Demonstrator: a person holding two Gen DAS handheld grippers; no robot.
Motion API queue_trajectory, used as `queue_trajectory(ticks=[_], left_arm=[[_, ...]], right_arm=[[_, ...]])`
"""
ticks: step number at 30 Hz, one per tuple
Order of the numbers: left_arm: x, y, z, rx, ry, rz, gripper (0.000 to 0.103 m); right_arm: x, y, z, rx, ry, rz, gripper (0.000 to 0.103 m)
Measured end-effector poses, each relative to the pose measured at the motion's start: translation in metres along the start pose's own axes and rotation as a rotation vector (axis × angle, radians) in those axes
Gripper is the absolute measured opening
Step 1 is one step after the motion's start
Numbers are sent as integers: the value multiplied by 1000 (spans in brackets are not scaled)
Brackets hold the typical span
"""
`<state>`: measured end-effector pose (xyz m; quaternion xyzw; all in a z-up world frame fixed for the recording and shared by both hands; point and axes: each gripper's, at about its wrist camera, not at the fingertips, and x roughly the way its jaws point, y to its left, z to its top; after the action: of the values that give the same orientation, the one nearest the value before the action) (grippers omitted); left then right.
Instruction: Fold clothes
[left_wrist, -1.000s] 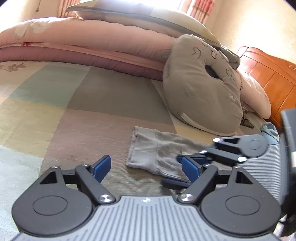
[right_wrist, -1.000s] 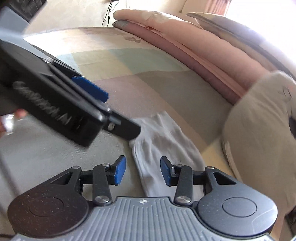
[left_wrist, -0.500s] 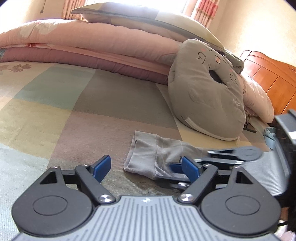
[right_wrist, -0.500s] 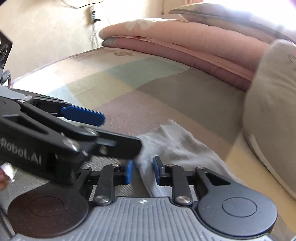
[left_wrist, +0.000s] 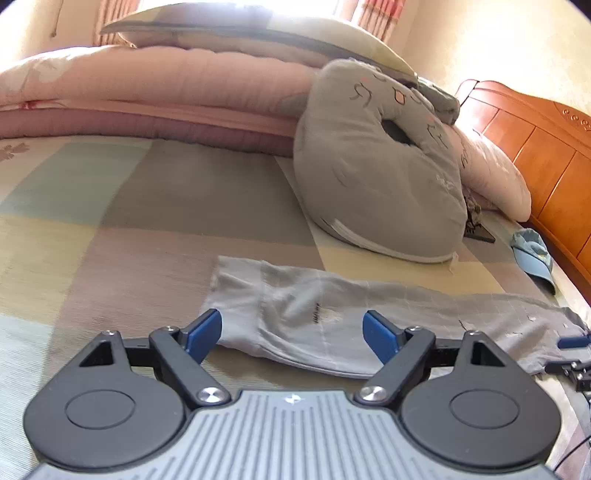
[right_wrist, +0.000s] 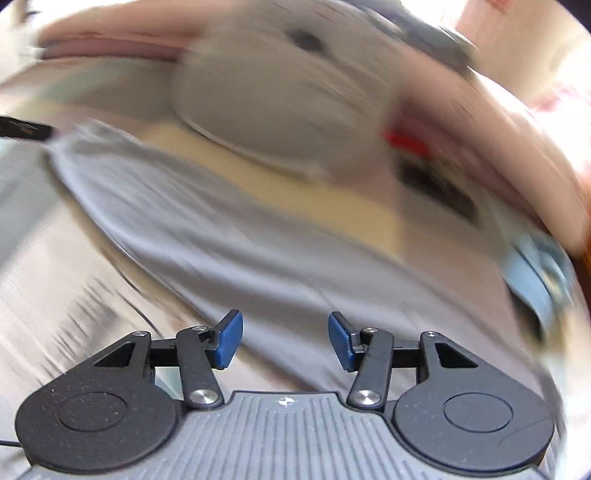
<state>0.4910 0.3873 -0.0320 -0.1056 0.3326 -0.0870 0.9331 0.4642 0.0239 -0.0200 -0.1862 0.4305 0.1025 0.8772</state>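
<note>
A grey garment (left_wrist: 332, 306) lies stretched out flat on the checked bedspread (left_wrist: 110, 221), its hemmed end to the left. My left gripper (left_wrist: 291, 334) hovers open just in front of that left part, nothing between its blue pads. The right gripper's tip (left_wrist: 572, 341) shows at the garment's right end. In the right wrist view the picture is smeared by motion; the grey garment (right_wrist: 221, 229) runs diagonally ahead and my right gripper (right_wrist: 286, 338) is open above its near part, holding nothing.
A grey cat-face cushion (left_wrist: 376, 166) lies just behind the garment. Folded pink quilts (left_wrist: 147, 92) and a pillow are piled at the back. An orange wooden headboard (left_wrist: 535, 147) stands at the right, with a light blue cap (left_wrist: 532, 254) beside it.
The right gripper swung away from the garment's left end to its right end and opened wider. The garment now lies stretched out long. The left gripper stayed open and edged closer.
</note>
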Motion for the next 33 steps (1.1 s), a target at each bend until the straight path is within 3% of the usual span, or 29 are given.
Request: queue_trajectory(ticks=[2, 7, 13, 20, 23, 26, 27, 31, 33], left_arm=[[7, -10, -2, 22, 20, -12, 84], [15, -32, -6, 93, 43, -37, 84], [14, -32, -7, 89, 44, -17, 84], [12, -31, -6, 90, 39, -6, 84], [14, -31, -6, 93, 45, -6, 84], [15, -31, -7, 96, 47, 0, 84], [15, -31, -7, 97, 48, 2, 84], [14, -31, -7, 96, 43, -4, 84], [14, -31, -7, 98, 44, -3, 84]], right_arm=[[-1, -9, -16, -17, 41, -40, 57], [11, 11, -27, -232, 62, -143, 54], [6, 5, 10, -119, -17, -7, 54], [32, -16, 50, 120, 4, 129, 54], [55, -16, 68, 142, 26, 142, 54], [84, -12, 78, 154, 111, 170, 55], [92, -10, 79, 158, 131, 170, 61], [104, 5, 95, 211, 93, 207, 65], [106, 27, 106, 173, 67, 255, 69]])
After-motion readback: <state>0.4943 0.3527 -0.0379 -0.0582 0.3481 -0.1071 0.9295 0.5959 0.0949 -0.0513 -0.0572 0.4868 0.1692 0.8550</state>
